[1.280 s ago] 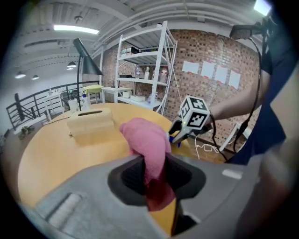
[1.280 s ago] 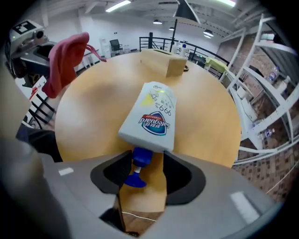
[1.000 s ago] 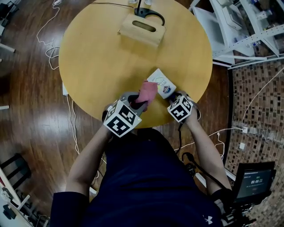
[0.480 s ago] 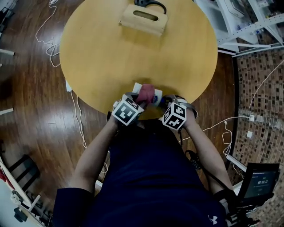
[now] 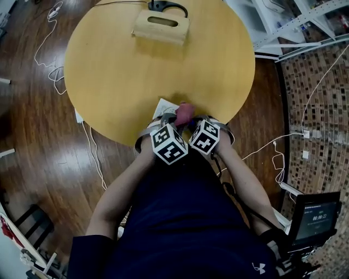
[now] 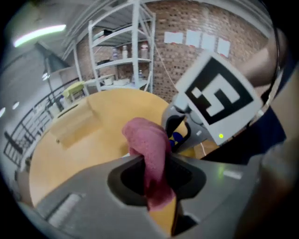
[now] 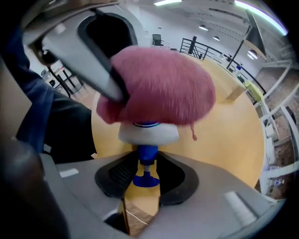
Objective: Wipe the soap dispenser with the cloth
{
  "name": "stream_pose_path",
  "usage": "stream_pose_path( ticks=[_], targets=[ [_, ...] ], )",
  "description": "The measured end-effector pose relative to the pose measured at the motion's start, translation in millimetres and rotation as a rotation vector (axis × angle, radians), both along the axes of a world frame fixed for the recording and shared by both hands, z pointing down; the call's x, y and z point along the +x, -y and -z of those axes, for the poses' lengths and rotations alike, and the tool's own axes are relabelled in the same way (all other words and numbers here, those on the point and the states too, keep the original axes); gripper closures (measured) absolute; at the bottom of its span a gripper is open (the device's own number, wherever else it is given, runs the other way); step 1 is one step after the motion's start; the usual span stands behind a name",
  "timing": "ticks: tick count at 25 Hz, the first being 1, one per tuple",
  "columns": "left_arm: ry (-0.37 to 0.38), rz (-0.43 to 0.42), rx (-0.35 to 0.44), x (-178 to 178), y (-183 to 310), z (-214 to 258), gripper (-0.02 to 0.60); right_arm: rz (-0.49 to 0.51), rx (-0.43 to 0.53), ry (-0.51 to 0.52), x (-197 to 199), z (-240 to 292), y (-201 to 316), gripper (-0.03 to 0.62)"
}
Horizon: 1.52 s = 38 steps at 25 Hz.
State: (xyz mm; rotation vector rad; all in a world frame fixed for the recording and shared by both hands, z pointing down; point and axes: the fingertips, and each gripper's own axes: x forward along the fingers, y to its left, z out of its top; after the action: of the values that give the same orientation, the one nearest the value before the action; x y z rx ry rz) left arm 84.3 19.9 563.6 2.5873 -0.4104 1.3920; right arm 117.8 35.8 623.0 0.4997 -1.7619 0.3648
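Observation:
The white soap dispenser (image 5: 164,105) lies tilted over the near edge of the round wooden table (image 5: 120,71). My right gripper (image 5: 192,124) is shut on its blue pump neck (image 7: 147,154), and the white body (image 7: 148,132) points away from the jaws. The pink cloth (image 5: 185,113) is pinched in my left gripper (image 5: 175,121), which is shut on it (image 6: 147,140). In the right gripper view the cloth (image 7: 163,88) presses over the far end of the dispenser and hides most of the body. The two grippers stand side by side, almost touching.
A wooden box with a slot (image 5: 160,26) sits at the table's far side, with a black stand (image 5: 166,6) behind it. Cables trail over the dark wood floor (image 5: 49,109). White shelving (image 5: 283,22) stands at the back right, and a small screen (image 5: 315,215) at the near right.
Both grippers have drawn back toward the person and closer together. The dispenser has swung from the right to the left of the cloth, and the cloth now lies over it.

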Motion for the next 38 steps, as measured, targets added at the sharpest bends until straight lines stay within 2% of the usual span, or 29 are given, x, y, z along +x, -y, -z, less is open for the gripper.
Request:
stream_pose_path(
  ticks=[2, 3, 5, 7, 9, 11, 13, 16, 18, 19, 21, 23, 26, 28, 29, 32, 34, 36, 38],
  targets=[
    [0.042, -0.076, 0.052, 10.1, -6.6, -10.9, 0.488, -0.046, -0.015, 0.005, 0.6, 0.3, -0.1, 0.465],
    [0.062, -0.083, 0.074, 6.3, -4.5, -16.0, 0.488, -0.06, -0.016, 0.007, 0.8, 0.1, -0.4, 0.465],
    [0.113, -0.043, 0.131, -17.0, 12.5, -21.1, 0.486, -0.093, -0.02, 0.014, 1.6, 0.0, -1.1, 0.465],
    [0.171, 0.032, 0.17, -50.4, 36.5, -24.0, 0.488, -0.128, -0.028, 0.02, 3.1, 0.4, -1.5, 0.465],
    [0.212, 0.086, 0.17, -76.6, 52.4, -26.3, 0.488, -0.151, -0.041, 0.013, 3.6, 0.3, -2.8, 0.465],
    [0.233, 0.083, 0.173, -83.2, 54.0, -22.7, 0.488, -0.182, -0.059, 0.012, 3.3, 0.1, -3.2, 0.465],
    [0.201, 0.02, 0.185, -63.9, 37.4, -11.9, 0.488, -0.229, -0.079, 0.031, 3.3, 2.1, -1.7, 0.465],
    [0.117, -0.132, 0.205, -14.2, -5.5, -7.0, 0.488, -0.289, -0.105, 0.063, 4.8, 4.2, -0.8, 0.465],
    [0.129, -0.201, 0.241, 0.7, -20.0, -19.6, 0.486, -0.297, -0.109, 0.071, 4.9, 3.1, -1.0, 0.465],
    [0.143, -0.209, 0.257, 0.4, -19.8, -25.9, 0.486, -0.298, -0.115, 0.073, 5.6, 0.5, -2.3, 0.465],
    [0.179, -0.163, 0.284, -14.4, -2.5, -32.0, 0.485, -0.307, -0.138, 0.073, 10.6, -8.0, -6.5, 0.465],
    [0.225, -0.061, 0.301, -42.8, 29.8, -36.0, 0.486, -0.333, -0.158, 0.077, 15.3, -13.2, -8.9, 0.465],
    [0.262, 0.077, 0.251, -84.7, 65.0, -41.8, 0.485, -0.368, -0.189, 0.076, 17.4, -15.4, -11.2, 0.465],
    [0.239, 0.076, 0.236, -88.0, 66.2, -33.0, 0.486, -0.399, -0.232, 0.109, 13.6, -16.4, -13.0, 0.465],
    [0.202, 0.041, 0.238, -78.1, 58.4, -25.4, 0.485, -0.422, -0.262, 0.138, 10.9, -16.4, -14.5, 0.465],
    [0.048, -0.136, 0.238, -24.7, 11.8, -10.2, 0.485, -0.478, -0.331, 0.208, 5.5, -16.0, -18.5, 0.465],
    [-0.002, -0.201, 0.246, -0.4, -9.1, -14.5, 0.485, -0.485, -0.344, 0.214, 6.5, -16.5, -19.0, 0.465],
    [-0.017, -0.169, 0.246, 2.5, -6.8, -21.5, 0.485, -0.484, -0.343, 0.206, 9.0, -17.3, -18.4, 0.465],
    [-0.002, -0.078, 0.247, -10.4, 14.9, -27.5, 0.485, -0.499, -0.356, 0.222, 10.2, -17.4, -17.7, 0.465]
  ],
)
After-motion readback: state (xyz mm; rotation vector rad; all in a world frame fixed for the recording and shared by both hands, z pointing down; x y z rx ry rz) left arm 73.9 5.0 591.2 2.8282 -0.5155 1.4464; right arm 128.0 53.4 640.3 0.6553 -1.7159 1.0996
